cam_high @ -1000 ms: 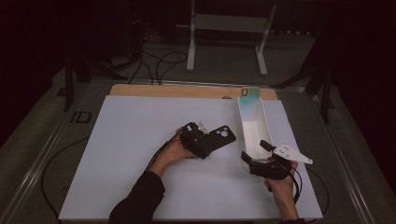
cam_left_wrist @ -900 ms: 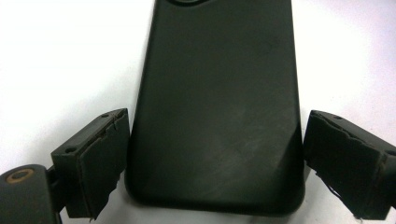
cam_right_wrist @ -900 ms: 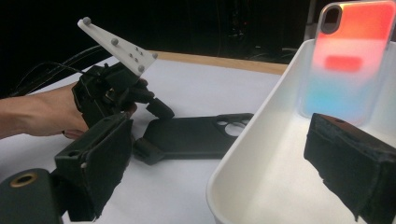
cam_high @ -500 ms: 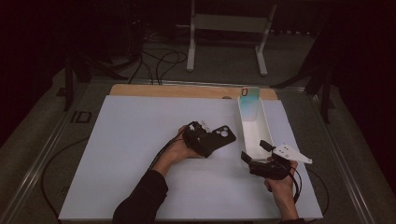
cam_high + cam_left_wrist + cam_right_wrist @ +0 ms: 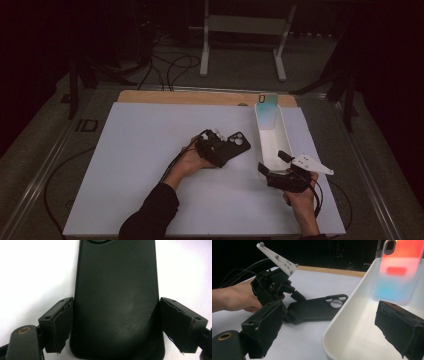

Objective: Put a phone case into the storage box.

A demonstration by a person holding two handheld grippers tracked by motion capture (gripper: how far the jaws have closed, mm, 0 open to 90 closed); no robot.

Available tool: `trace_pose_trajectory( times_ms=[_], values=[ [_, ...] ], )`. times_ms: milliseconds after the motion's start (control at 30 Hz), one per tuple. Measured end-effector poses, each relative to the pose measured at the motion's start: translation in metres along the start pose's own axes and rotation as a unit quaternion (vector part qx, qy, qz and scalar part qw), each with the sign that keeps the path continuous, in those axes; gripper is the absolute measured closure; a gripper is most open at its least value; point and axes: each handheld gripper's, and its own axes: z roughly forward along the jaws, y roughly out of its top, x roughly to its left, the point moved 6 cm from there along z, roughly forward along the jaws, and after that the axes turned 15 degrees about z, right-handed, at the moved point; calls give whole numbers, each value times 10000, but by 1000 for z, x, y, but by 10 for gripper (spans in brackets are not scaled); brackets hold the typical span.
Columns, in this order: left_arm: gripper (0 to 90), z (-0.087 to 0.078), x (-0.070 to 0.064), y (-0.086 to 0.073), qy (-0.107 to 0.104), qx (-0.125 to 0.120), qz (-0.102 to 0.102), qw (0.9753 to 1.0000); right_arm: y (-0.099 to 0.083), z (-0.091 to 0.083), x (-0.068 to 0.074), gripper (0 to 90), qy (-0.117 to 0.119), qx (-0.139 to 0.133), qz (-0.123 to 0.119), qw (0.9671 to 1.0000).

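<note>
My left gripper point(image 5: 216, 150) clamps the black case point(image 5: 234, 146), long axis toward the tray point(image 5: 286, 134); right gripper point(image 5: 277, 170) gapes empty.

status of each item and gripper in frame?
black phone case: flat on the white mat, camera cutout away from the person, between left fingers.
left gripper: shut on the case's sides.
right gripper: open, at the tray's near end.
white tray: upright, holds one case.
gradient phone case: leaning against tray's far end.
</note>
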Motion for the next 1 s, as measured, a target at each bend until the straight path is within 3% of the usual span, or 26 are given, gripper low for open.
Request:
trace_pose_trajectory(
  times_ms=[433, 667, 1000],
  values=[
    [175, -29, 8, -14, 150, -437, -420, 9980, 0, 1, -1, 80, -15, 51, 58, 10000],
    [174, -59, 6, -22, 403, -801, -459, 9949, 0, 1, -3, 80, -100, 77, 80, 9999],
    [171, -92, -1, -42, 658, -1098, -509, 9905, 1, 2, -3, 81, -197, 165, 79, 9996]
  ],
)
